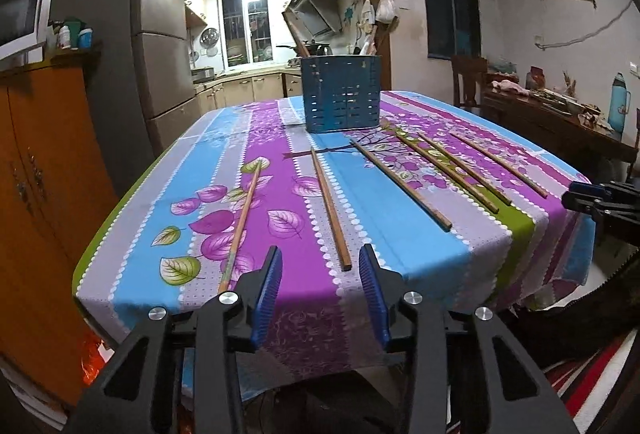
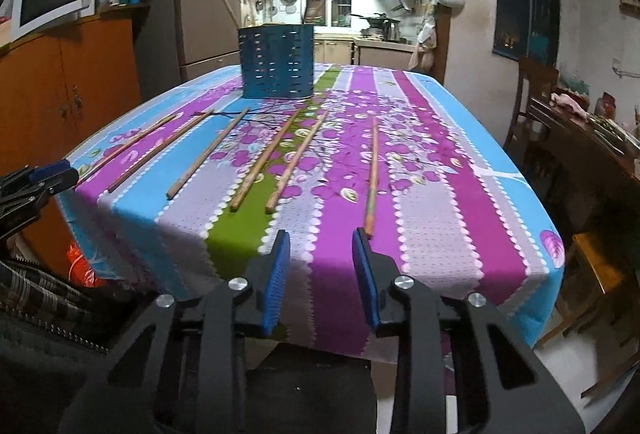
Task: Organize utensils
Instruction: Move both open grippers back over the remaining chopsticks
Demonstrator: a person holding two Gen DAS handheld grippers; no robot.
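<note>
Your left claw (image 1: 320, 266) hangs at the near edge of the desk (image 1: 432, 258), blue pads apart, nothing between them. Your right claw (image 2: 321, 248) is likewise unclenched and empty at the same edge. Six chopsticks lie flat and spread on the floral tablecloth (image 2: 440, 194). One chopstick (image 1: 331, 208) ends just ahead of the left claw; another chopstick (image 2: 372, 174) ends beside the right claw's right pad; whether it touches, you cannot tell. Blue slotted utensil holder (image 1: 341, 94) stands upright behind them, mid-desk.
</note>
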